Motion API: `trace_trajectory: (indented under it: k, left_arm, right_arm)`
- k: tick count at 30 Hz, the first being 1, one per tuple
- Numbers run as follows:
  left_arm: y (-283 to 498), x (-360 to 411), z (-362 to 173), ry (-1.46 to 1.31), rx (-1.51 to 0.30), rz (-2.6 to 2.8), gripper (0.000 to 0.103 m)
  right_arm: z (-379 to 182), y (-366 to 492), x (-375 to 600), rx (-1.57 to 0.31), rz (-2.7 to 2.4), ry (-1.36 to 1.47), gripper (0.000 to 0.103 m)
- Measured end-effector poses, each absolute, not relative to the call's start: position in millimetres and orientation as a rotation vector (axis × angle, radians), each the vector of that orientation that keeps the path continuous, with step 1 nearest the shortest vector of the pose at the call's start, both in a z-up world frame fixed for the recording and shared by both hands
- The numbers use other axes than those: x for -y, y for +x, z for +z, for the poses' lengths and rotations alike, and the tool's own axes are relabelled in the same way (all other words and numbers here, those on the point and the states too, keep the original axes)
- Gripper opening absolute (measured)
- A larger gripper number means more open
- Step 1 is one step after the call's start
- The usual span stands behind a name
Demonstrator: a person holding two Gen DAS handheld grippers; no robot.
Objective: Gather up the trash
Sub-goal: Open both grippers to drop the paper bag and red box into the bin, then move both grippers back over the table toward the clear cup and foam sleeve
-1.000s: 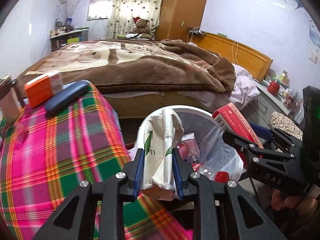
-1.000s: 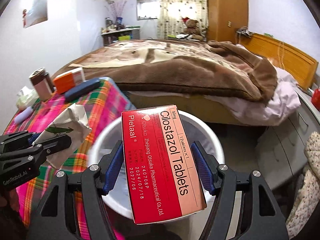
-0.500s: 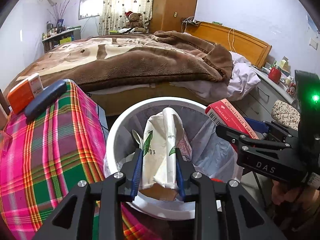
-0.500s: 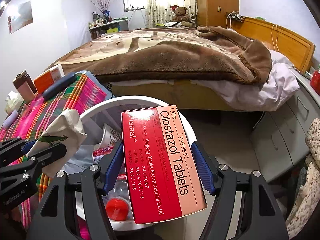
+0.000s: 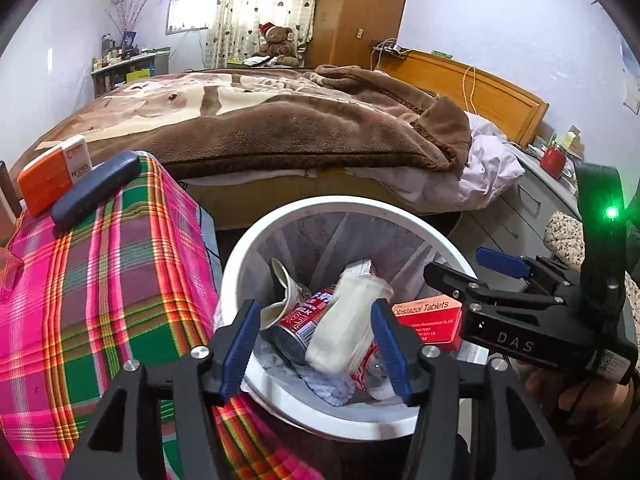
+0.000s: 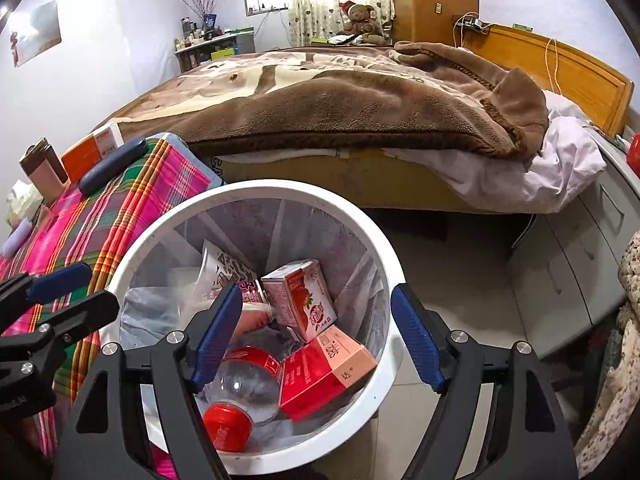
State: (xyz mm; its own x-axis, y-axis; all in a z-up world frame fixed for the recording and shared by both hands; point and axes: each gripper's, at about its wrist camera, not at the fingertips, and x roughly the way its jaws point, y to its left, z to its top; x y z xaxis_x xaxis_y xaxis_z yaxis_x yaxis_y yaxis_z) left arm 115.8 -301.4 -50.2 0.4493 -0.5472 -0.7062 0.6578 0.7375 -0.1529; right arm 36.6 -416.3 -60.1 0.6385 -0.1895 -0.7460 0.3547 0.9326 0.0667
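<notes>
Leftmost, relative to the white trash bin, a table under a plaid cloth stands just beside the bin's left rim; an orange box and a dark blue case lie touching at its far edge. Above the bin's near-left rim, the left gripper has its jaws opening; a crumpled white paper bag, blurred, shows between the blue pads without pressing on either, over the bin's interior. Inside the bin, left of centre, a crushed paper cup leans on a red can. At the bin's centre lies a pink strawberry milk carton, with a clear bottle with a red cap nearer the front rim. Right of the bottle, the red tablet box rests tilted against the bin's right wall. Above the bin's right side, the right gripper has its jaws opening, nothing touching its pads. Behind the bin stands a bed with a brown blanket.
</notes>
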Motion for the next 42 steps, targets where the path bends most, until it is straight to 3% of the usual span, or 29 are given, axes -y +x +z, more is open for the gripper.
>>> trace_trajectory:
  k: [16,42]
  left_arm:
    - [113,264,-36,0.133,-0.772,-0.663,0.063]
    - [152,88,-10,0.025,-0.693,-0.372,0.065]
  right_arm:
    - [-48,26,401,-0.761,-0.348,0.238,0.078]
    - [-21,73,291,-0.670,-0.155,0.199,0.078]
